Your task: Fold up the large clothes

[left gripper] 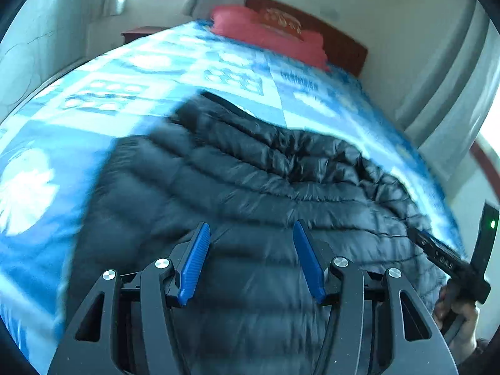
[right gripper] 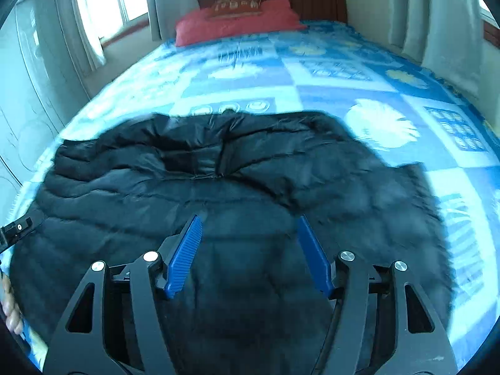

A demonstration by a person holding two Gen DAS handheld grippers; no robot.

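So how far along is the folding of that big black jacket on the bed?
Early to midway, I'd guess. The black puffer jacket is spread on the blue bedspread, its top edge bunched, perhaps turned in. Nothing is in hand: the left gripper and right gripper stand open above it, fingers empty. Folding it into a compact bundle seems to be what's left.

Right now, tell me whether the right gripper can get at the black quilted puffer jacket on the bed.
Probably yes: the right gripper is open and empty, the black quilted puffer jacket spread directly below, nothing between.

Black quilted jacket (right gripper: 218,193); blue-white patchwork bedspread (right gripper: 343,87); red pillow (right gripper: 234,22); blue-padded jaws.
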